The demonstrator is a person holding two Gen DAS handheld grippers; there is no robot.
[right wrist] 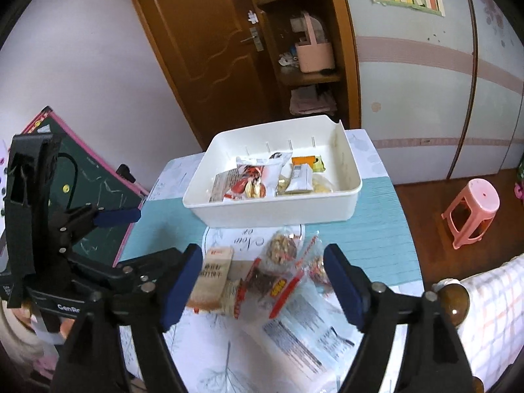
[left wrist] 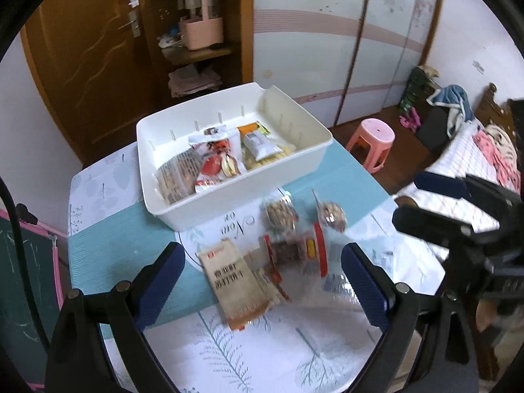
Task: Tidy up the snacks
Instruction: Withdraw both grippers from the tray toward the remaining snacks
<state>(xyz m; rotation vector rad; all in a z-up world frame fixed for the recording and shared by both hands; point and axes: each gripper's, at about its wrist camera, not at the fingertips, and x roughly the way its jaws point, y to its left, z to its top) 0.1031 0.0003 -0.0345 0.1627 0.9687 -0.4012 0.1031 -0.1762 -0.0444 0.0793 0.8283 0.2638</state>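
Note:
A white bin (left wrist: pixel 314 160) on the table holds several snack packets. In front of it lie loose snacks: a beige packet (left wrist: pixel 229 278), a red-edged clear packet (left wrist: pixel 294 252), two round nut packets (left wrist: pixel 280 213) and a clear printed bag (left wrist: pixel 344 291). My left gripper (left wrist: pixel 263 281) hovers open above the beige and red-edged packets, with nothing between its pads. My right gripper (right wrist: pixel 262 285) hangs open over the red-edged packet (right wrist: pixel 262 281) and grips nothing. Its blue pad (left wrist: pixel 439 185) shows at the right edge of the left wrist view. The left gripper's pad (right wrist: pixel 118 216) shows left of the bin (right wrist: pixel 278 209).
The table (right wrist: pixel 376 229) carries a teal and white leaf-print cloth. A green chalkboard with a pink frame (right wrist: pixel 98 180) leans at its left. A pink stool (right wrist: pixel 471 209) stands on the wooden floor to the right, near a bed (right wrist: pixel 491 311). Door and shelves stand behind.

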